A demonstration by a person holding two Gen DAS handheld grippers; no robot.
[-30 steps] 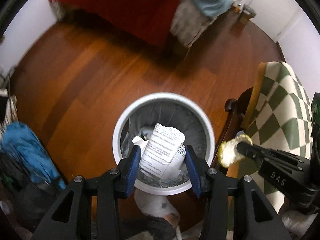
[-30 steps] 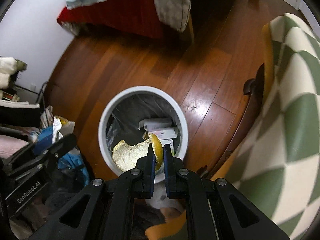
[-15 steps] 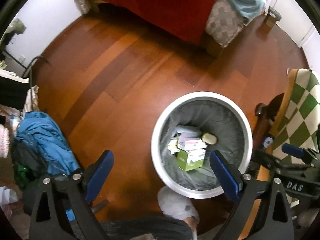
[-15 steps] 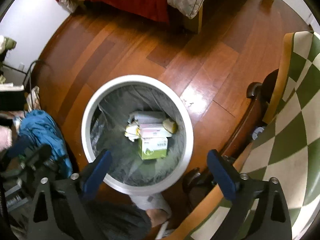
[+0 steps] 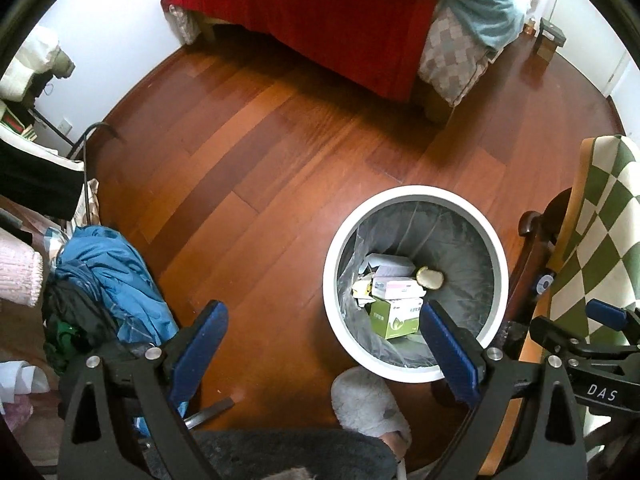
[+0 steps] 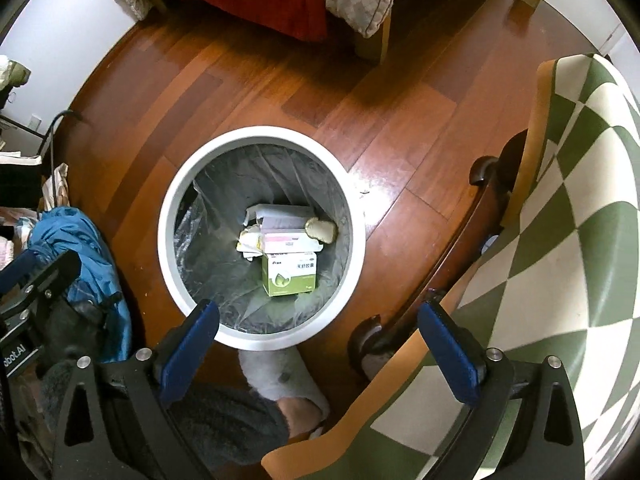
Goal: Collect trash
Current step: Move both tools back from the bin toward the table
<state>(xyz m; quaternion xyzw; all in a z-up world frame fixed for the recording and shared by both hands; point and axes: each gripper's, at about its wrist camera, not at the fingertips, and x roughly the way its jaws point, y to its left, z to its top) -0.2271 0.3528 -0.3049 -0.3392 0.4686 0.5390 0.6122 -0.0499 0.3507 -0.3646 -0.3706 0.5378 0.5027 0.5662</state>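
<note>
A round white trash bin point(image 5: 416, 194) with a grey liner stands on the wood floor; it also shows in the right wrist view point(image 6: 260, 134). Inside lie a green-and-white box point(image 6: 290, 276), a pink-and-white box point(image 6: 290, 242), crumpled paper point(image 6: 250, 240) and a yellowish peel piece point(image 6: 322, 230). My left gripper point(image 5: 326, 350) is open and empty, above and left of the bin. My right gripper point(image 6: 320, 348) is open and empty, above the bin's near rim.
A bed with a red cover point(image 5: 320, 28) stands at the back. A green-and-white checked cloth on a dark wooden chair point(image 6: 560, 220) is at the right. A blue jacket pile point(image 5: 116, 280) lies at the left. A grey slipper point(image 5: 368, 404) is next to the bin.
Both grippers opened: the left dropped the printed paper and the right dropped the yellowish peel into the bin. Both then rose, and the left shifted left.
</note>
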